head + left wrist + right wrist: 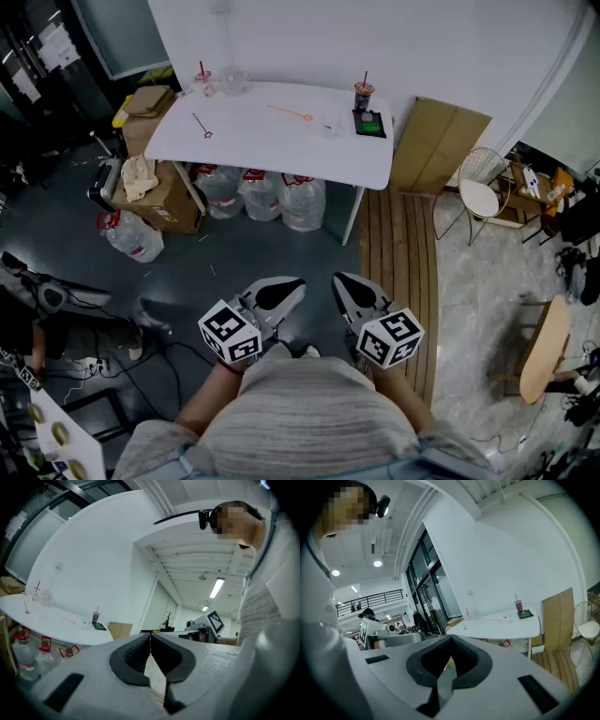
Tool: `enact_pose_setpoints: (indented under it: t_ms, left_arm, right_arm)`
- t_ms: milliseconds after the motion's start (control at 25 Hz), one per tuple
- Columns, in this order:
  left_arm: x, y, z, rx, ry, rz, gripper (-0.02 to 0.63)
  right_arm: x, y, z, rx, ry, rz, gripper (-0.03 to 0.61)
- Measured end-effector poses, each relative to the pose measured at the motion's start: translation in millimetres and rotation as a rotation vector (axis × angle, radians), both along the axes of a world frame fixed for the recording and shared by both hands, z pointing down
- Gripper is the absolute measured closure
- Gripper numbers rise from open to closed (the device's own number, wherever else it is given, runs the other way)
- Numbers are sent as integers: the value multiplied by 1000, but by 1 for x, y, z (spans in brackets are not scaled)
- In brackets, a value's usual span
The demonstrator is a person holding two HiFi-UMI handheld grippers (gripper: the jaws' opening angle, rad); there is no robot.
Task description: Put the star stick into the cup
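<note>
- Star stick, the thin red rod with a small star at its tip (202,126): where does it lie?
- Start from the white rounded table (272,145), well ahead of the person. The white hand-held left gripper (292,287) and right gripper (343,283) sit close to the body, far short of that table. Each has its jaws pressed together on nothing, probably a rest pose before the approach.
- And the cup?
- A clear plastic cup (203,82) stands at the table's far left corner with a red stick upright in it. The star stick lies flat on the table's left part, near that cup, so the carry looks short.
</note>
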State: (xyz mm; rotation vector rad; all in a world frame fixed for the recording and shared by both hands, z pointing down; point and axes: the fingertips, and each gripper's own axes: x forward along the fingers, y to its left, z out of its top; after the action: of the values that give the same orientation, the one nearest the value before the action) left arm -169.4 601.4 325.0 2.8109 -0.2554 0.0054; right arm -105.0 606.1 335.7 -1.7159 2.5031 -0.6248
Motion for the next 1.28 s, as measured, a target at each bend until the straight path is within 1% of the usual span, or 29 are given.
enact_pose_setpoints:
  t_ms: [360, 440, 600, 760, 920, 1120, 1280]
  left_arm:
    - [1, 4, 3, -6, -1, -4, 598]
    - [-1, 5, 3, -6, -2, -8, 598]
    - [-2, 6, 4, -3, -1, -15, 598]
    - [-1, 6, 3, -5, -1, -19, 598]
    - [8, 5, 2, -1, -1, -9, 598]
    - [17, 3, 3, -4, -5, 7, 598]
    - [15, -14, 12, -24, -11, -2, 598]
  right_arm:
    - [1, 3, -1, 3, 5, -6, 569]
    - [-1, 3, -3, 16, -11, -5, 569]
    - [1, 5, -8, 40, -74, -1, 569]
    - [3, 6, -9, 40, -71, -3, 569]
    - [11, 6, -9, 37, -79, 6, 569]
    - [22, -1, -6, 30, -89, 22, 568]
    - [23, -19, -2, 29, -100, 23, 569]
